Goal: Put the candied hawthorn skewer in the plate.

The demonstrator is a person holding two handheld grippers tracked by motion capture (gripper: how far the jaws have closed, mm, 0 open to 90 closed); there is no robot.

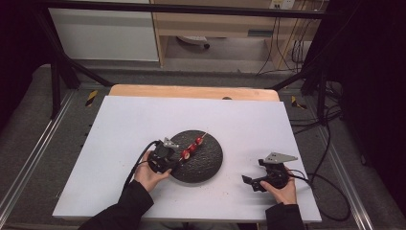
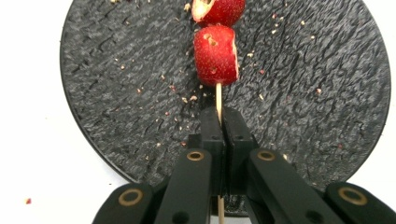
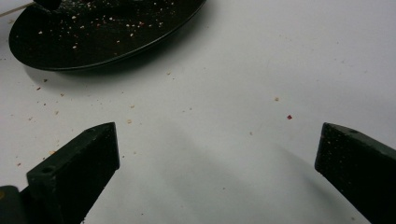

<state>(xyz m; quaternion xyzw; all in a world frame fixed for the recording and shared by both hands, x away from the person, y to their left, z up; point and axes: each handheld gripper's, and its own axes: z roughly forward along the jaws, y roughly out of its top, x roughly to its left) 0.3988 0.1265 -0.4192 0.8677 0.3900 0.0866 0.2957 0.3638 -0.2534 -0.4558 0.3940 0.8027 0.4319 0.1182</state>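
Observation:
A thin wooden skewer (image 2: 218, 100) carries red strawberry pieces (image 2: 215, 55) over a round black textured plate (image 2: 116, 84). My left gripper (image 2: 220, 116) is shut on the skewer's bare end, at the plate's near left edge. In the high view the skewer (image 1: 193, 145) with three red pieces slants up to the right across the plate (image 1: 210, 163), held by the left gripper (image 1: 174, 160). My right gripper (image 1: 249, 182) rests on the white table to the right of the plate, its jaws wide open with nothing between them (image 3: 217, 149).
The plate's edge (image 3: 116, 51) lies up-left of the right gripper. Small crumbs and red flecks dot the white table (image 3: 243, 93) and the plate. A wooden strip (image 1: 191, 91) runs along the table's far edge. Cables trail off to the right.

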